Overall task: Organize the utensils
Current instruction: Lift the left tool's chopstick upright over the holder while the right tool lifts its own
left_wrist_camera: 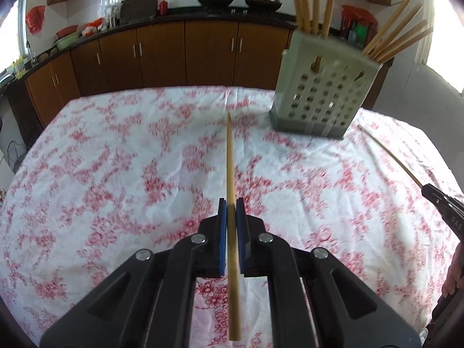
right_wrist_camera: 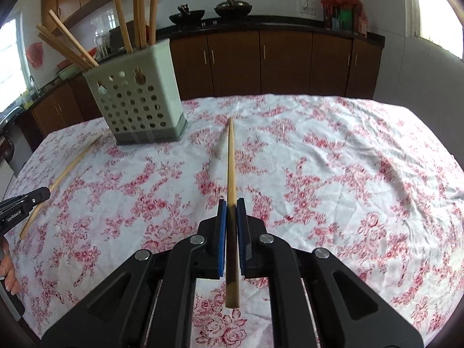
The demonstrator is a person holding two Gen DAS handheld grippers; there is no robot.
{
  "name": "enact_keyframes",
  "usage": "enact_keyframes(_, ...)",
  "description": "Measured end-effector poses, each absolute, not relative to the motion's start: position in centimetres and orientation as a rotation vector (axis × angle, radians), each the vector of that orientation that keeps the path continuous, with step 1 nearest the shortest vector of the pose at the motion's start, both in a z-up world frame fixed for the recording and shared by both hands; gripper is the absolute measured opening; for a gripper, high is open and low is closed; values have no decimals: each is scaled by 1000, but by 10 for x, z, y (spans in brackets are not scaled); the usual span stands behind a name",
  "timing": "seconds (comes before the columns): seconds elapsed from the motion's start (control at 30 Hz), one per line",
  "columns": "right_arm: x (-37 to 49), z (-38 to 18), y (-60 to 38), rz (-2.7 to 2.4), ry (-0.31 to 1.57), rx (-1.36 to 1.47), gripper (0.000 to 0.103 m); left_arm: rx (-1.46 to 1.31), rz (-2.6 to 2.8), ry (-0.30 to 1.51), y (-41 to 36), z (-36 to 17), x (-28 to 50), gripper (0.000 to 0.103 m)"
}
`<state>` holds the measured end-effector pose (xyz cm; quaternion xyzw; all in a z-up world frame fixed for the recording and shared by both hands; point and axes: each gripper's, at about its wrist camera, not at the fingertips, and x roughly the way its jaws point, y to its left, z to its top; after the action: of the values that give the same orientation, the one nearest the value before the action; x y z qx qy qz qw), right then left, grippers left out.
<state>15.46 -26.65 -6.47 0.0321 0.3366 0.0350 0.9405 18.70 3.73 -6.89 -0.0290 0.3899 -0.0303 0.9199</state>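
My left gripper is shut on a bamboo chopstick that points forward, its tip above the floral tablecloth. My right gripper is shut on a second chopstick, held the same way. A pale perforated utensil holder stands on the table ahead and to the right in the left wrist view. In the right wrist view the holder is ahead to the left. Several chopsticks stand in it. Each view shows the other gripper at its side: the right gripper and the left gripper, each with its chopstick.
The table is covered by a white cloth with red flowers. Brown kitchen cabinets and a dark counter with woks run along the far wall. A hand shows at the left edge of the right wrist view.
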Motion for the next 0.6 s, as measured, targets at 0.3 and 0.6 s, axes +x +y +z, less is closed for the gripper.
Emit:
enact_keyframes(0.3,141,-2,-272,77,477,83,8,-82,-105,594,36,11,172,8)
enact_keyframes(0.6,137,30,-266,126,399,103,8,-69,-139,508,29,58,173,8)
